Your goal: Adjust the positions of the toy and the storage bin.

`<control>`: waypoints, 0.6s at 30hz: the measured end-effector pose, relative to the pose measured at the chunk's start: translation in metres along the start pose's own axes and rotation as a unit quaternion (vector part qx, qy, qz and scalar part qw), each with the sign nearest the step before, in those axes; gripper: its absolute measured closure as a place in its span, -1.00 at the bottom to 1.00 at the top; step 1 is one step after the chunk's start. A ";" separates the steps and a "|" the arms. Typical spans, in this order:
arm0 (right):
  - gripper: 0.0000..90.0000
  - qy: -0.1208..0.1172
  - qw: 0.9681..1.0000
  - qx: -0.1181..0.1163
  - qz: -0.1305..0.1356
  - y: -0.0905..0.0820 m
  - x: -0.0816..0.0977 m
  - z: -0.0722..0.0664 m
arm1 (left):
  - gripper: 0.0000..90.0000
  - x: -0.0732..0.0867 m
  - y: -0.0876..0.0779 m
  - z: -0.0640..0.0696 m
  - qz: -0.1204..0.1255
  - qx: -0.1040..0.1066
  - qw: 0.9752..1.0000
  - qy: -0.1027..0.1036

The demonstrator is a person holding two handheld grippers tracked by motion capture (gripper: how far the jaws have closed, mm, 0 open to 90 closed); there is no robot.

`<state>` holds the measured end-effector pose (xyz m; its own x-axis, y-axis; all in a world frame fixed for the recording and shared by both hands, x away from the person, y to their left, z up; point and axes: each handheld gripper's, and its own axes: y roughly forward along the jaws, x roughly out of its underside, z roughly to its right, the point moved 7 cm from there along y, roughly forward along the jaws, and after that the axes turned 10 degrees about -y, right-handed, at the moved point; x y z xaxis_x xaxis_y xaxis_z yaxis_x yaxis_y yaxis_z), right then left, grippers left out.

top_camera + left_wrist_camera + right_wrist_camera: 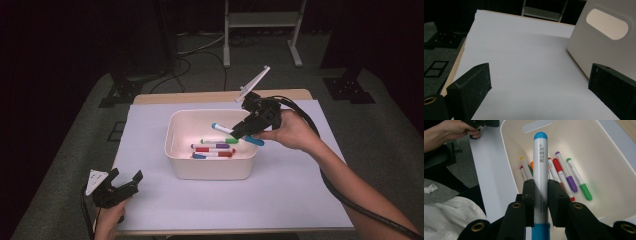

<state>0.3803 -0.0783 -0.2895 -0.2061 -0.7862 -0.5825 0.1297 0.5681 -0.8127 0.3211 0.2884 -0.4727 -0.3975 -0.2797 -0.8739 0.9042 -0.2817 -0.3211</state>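
Blue-capped marker clamped in right tool above white bin, lower markers partly hidden, left tool wide.

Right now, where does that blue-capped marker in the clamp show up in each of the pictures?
High view: the blue-capped marker sits right of centre, clamped by the right gripper above the white bin.
Right gripper view: centre, upright between the jaws.
Left gripper view: not in it.
Shared landmark: the white bin, also at the left gripper view's right edge.
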 end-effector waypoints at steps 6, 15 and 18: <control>0.68 -0.005 1.000 -0.017 -0.005 0.019 -0.008 0.001 | -0.93 0.001 0.000 -0.001 -0.001 0.000 1.000 0.001; 0.68 -0.018 0.999 -0.039 -0.017 0.048 -0.017 -0.001 | -0.93 0.000 0.002 -0.001 0.000 0.002 1.000 0.001; 0.68 -0.018 0.999 -0.041 -0.019 0.055 -0.018 -0.001 | -0.93 0.000 0.002 -0.001 -0.001 0.004 1.000 0.001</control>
<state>0.3905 -0.0327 -0.3232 -0.1733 -0.8156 -0.5520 0.0425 0.5538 -0.8316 0.3234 0.2884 -0.4741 -0.3995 -0.2776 -0.8737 0.9019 -0.2898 -0.3203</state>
